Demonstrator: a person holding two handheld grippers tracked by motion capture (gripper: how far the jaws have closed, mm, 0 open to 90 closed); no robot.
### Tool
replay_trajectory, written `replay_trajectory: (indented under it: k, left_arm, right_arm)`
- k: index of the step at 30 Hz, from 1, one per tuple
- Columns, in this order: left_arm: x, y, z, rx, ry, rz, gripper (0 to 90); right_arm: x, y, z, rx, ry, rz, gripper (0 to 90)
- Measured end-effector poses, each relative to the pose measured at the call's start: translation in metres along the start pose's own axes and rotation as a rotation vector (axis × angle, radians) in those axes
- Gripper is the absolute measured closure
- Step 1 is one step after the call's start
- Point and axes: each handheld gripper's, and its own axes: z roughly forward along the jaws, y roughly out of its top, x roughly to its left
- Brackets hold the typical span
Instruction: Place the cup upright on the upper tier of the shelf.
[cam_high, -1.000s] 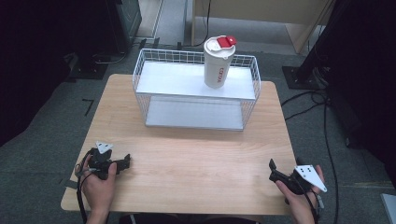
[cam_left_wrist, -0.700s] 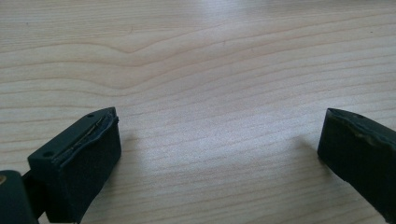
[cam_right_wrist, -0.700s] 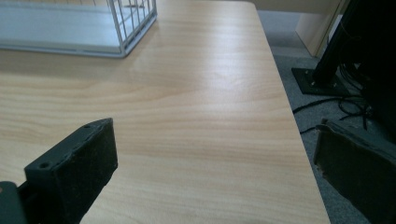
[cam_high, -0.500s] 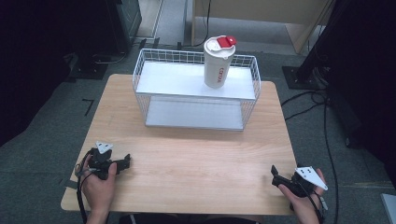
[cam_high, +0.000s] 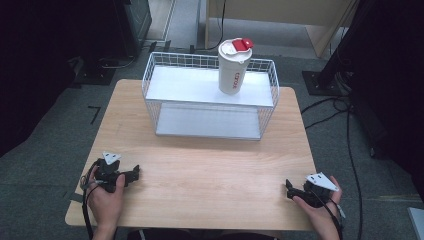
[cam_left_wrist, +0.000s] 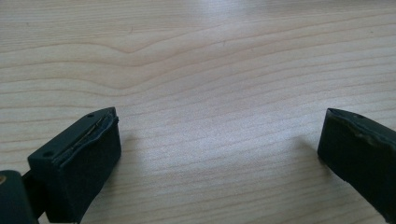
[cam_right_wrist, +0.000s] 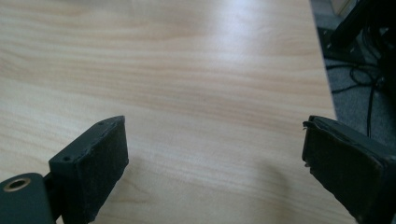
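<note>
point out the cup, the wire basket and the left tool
cup (cam_high: 231, 75): high view, middle of its white side
wire basket (cam_high: 148, 82): high view, left wall
left tool (cam_high: 134, 173): high view, between its tips

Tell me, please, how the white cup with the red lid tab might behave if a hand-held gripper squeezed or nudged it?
The white cup is tall and narrow and stands upright on the wire basket's upper shelf, so a high nudge would probably tip it. It looks like a disposable cup, likely light and easily dented.

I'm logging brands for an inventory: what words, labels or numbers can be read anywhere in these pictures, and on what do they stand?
Red vertical lettering on the tall white cup with the red-tabbed lid, standing on the upper shelf of the white wire rack: too small and blurred to read.
Light wooden table, left claw and right claw: no text to be seen.
</note>
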Motion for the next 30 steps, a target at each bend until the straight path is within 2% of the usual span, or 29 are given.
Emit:
replay_trajectory:
  k: [1, 4, 8, 27, 30]
  left_arm:
    - [0.0000, 0.0000, 0.0000, 0.000, 0.000, 0.000, 0.0]
    - [0.0001, 0.0000, 0.0000, 0.000, 0.000, 0.000, 0.0]
    - [0.0000, 0.0000, 0.0000, 0.000, 0.000, 0.000, 0.0]
    - [-0.0002, 0.0002, 0.0000, 0.001, 0.000, 0.005, 0.0]
    - [-0.0002, 0.0001, 0.0000, 0.001, -0.001, 0.005, 0.0]
  right_arm:
    - [0.0010, 0.0005, 0.0018, 0.023, -0.004, -0.004, 7.2]
    - [0.0004, 0.0012, 0.0025, 0.031, 0.013, 0.010, 7.5]
    - [-0.0032, 0.0011, 0.0039, 0.056, 0.060, 0.068, 7.6]
    - [-0.0032, 0.0011, 0.0039, 0.056, 0.061, 0.068, 7.2]
    - [-0.0035, 0.0011, 0.0042, 0.059, 0.072, 0.053, 6.0]
